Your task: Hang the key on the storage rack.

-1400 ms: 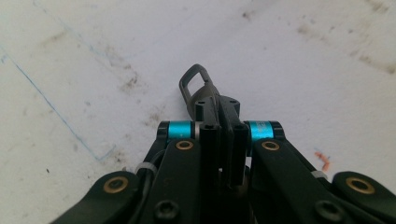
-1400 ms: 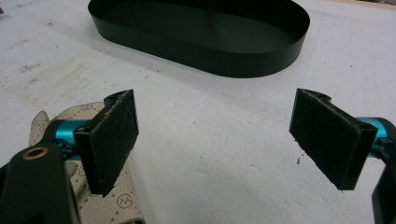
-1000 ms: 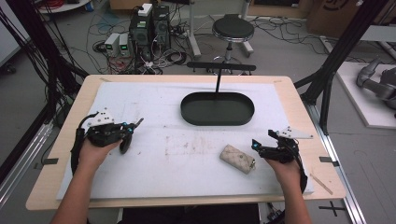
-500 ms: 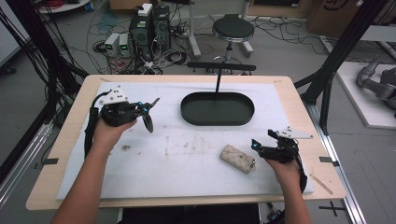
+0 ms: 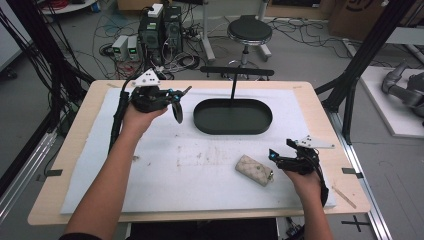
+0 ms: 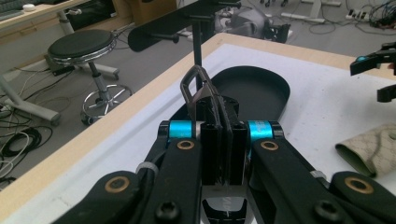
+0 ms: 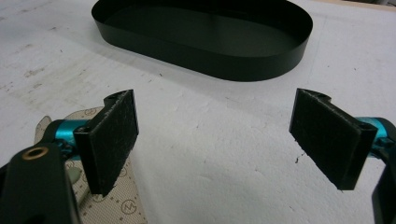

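text check | I can't read any words or numbers | pouch [image 7: 114,205] has a small repeating monogram print, too blurry to make out

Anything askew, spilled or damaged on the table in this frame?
Nothing spilled or broken. The white mat carries brownish smudges near its middle. The patterned pouch lies at a slant beside the open right gripper. The black oval tray sits flat.

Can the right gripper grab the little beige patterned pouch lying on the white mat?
Probably yes. The right gripper has its jaws wide open, and the beige patterned pouch lies flat just beside it on the white mat, with nothing between them.
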Available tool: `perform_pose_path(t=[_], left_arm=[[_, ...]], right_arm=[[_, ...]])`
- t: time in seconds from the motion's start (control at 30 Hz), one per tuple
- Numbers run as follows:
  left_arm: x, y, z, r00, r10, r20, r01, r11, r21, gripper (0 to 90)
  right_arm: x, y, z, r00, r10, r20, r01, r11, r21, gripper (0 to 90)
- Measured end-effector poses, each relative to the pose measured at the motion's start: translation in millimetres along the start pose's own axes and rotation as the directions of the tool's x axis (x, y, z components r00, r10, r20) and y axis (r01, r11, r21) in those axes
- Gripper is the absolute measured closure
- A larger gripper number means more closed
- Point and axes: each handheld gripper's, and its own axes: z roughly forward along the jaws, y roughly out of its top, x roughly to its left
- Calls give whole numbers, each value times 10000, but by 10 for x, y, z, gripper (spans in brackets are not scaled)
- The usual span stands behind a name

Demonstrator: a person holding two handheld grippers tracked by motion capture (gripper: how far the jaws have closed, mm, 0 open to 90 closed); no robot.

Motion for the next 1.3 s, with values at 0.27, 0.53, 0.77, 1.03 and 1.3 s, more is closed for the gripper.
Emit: perform_pose_path(t=[0.27, 0.53, 0.77, 1.03, 1.3], left_arm=[[73, 203, 298, 9999, 148, 27, -148, 9996, 245, 875], [114, 374, 479, 9992, 347, -180, -339, 9986, 406, 875], [121, 480, 632, 9972, 630, -398, -598, 9952, 772, 875], [51, 445, 808, 9958, 865, -307, -826, 9903, 1120, 874], [33, 406, 947, 9954, 870, -393, -807, 9868, 1402, 875]], right_arm=[[-17, -15, -17, 10000, 89, 26, -89, 10000, 8, 160], [-41, -26, -31, 9999, 97, 91, -96, 9999, -27, 160], [-67, -47, -67, 9995, 243, 183, -242, 9997, -78, 160], [-91, -69, -100, 9992, 334, 214, -332, 9994, -84, 160], [-91, -75, -103, 9993, 334, 180, -332, 9994, -105, 160]])
